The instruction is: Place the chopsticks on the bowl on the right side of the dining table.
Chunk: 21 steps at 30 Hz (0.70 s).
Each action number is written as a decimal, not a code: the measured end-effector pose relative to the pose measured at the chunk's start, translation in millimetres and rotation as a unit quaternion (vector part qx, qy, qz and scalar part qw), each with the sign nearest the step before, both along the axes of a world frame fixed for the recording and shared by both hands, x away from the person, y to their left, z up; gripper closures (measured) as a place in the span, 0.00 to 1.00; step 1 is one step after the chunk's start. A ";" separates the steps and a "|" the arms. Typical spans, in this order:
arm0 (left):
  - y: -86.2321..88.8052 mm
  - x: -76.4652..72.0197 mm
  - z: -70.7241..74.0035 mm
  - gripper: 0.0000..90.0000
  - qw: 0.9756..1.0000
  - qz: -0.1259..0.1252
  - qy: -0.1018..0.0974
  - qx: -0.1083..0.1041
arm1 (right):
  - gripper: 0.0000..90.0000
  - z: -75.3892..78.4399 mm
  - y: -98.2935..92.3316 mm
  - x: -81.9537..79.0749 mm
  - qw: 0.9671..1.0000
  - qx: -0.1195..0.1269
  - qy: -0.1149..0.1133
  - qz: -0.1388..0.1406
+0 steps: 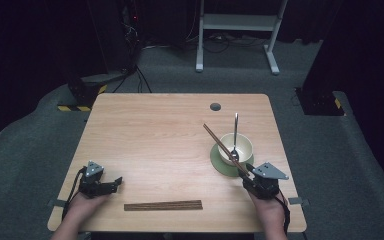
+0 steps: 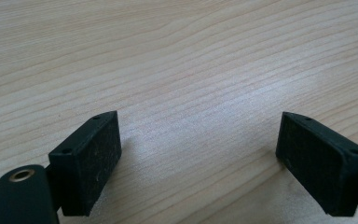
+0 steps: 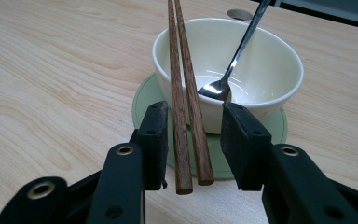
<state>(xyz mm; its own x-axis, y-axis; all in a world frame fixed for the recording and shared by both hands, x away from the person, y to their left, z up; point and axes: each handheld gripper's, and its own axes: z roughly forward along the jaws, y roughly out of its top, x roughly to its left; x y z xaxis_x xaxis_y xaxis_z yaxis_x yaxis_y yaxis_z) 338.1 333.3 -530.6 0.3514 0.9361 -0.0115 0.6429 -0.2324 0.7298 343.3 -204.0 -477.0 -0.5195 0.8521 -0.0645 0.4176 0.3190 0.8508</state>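
No brand, label or legible writing is to be seen on any object.

In the high view, the right claw (image 1: 248, 173) is held at the near right corner of the desk (image 1: 155, 135), just beside a green saucer (image 1: 219, 163) on which a cream bowl (image 1: 243, 145) is set. A pair of chopsticks (image 1: 224, 148) is laid across the bowl's rim, slanting up and away to the left, and a metal spoon (image 1: 235, 134) is stood in the bowl. A second pair of chopsticks (image 1: 163, 205) is laid flat near the front edge, between the two hands.

The right gripper view supplies the detail lost from above: the near ends of the slanting chopsticks (image 3: 186, 107) are seen between the parted jaws of the right claw (image 3: 193, 140), a clear gap being left at the right pad (contact at the left pad cannot be judged).

The left claw (image 1: 116, 182) is rested at the near left; in the left gripper view its jaws (image 2: 196, 158) are spread wide over bare wood, with nothing between them.
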 end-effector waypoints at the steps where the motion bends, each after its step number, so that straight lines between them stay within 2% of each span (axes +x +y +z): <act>1: 0.0 0.0 0.0 0.15 1.000 0.000 0.000 0.000 | 0.68 0.0 0.9 -0.2 1.000 -0.002 -0.001 -0.002; 6: 0.0 0.0 0.0 0.15 1.000 0.000 0.000 0.000 | 0.69 -0.1 2.8 0.0 1.000 -0.011 -0.002 -0.009; 21: 0.0 0.0 -0.1 0.15 1.000 -0.001 0.000 0.001 | 0.71 -0.7 -8.2 3.6 0.998 -0.005 -0.001 -0.055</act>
